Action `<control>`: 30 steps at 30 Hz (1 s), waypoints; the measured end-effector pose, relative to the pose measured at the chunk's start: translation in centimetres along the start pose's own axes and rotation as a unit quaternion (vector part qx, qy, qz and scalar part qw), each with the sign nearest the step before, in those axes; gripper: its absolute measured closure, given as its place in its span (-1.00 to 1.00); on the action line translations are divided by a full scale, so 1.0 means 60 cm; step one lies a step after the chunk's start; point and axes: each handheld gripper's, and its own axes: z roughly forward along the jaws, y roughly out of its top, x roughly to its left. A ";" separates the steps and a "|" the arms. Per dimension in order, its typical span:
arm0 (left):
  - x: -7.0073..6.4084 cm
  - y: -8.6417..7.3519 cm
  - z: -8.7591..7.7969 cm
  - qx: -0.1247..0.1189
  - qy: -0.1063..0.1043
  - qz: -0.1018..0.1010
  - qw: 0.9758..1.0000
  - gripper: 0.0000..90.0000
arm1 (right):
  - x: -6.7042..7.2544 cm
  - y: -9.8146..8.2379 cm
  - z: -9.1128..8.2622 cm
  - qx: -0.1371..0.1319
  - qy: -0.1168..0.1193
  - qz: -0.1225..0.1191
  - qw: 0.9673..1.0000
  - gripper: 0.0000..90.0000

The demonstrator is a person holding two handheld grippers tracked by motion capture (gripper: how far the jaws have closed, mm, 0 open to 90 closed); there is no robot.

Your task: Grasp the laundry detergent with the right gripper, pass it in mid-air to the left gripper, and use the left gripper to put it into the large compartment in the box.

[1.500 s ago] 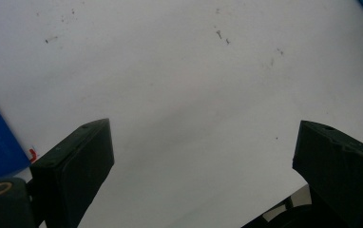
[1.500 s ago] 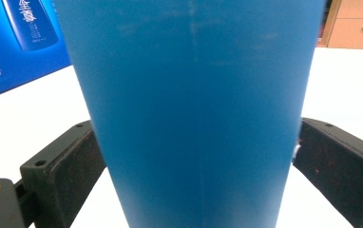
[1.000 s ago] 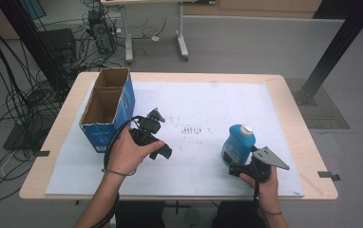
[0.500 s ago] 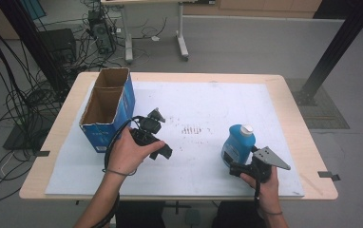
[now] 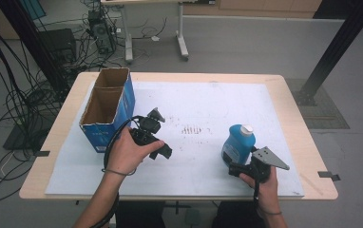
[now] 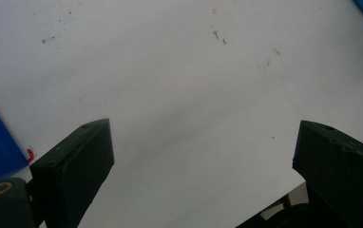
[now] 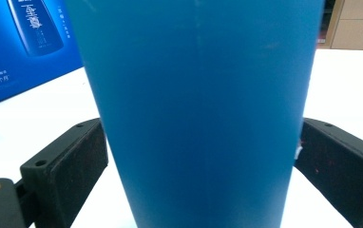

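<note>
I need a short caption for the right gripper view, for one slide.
Right gripper with jaws spread around an upright blue bottle, not clearly touching it; blue box behind.

the bottle point(image 5: 237, 143) at five o'clock is bright blue with a white cap; in the right gripper view its wall point(image 7: 196, 109) is plain, even blue. the box point(image 5: 107, 111) at nine o'clock is blue outside with white print, raw brown cardboard inside. the surface point(image 5: 208, 99) is white, flecked with dark specks, edged in pale wood. both claws, the left claw point(image 6: 203, 156) and the right claw point(image 7: 201, 161), are matt black.
</note>
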 end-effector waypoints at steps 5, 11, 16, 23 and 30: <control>-0.001 0.000 -0.001 0.000 0.000 0.001 1.000 -0.85 | 0.001 0.001 0.000 -0.005 0.001 0.000 1.000 -0.90; 0.000 0.000 0.001 0.001 0.000 0.003 1.000 -0.85 | 0.002 0.000 0.002 -0.006 0.000 0.002 1.000 -0.91; -0.001 0.000 0.001 0.001 -0.001 0.001 1.000 -0.85 | 0.001 0.000 0.002 -0.005 0.001 0.004 1.000 -0.91; -0.001 -0.001 0.000 0.000 -0.003 0.003 1.000 -0.85 | 0.001 0.001 0.004 -0.005 0.004 0.006 1.000 -0.94; -0.002 0.000 -0.002 -0.003 -0.002 0.001 1.000 -0.85 | 0.001 0.002 0.004 -0.009 -0.004 0.005 1.000 -0.77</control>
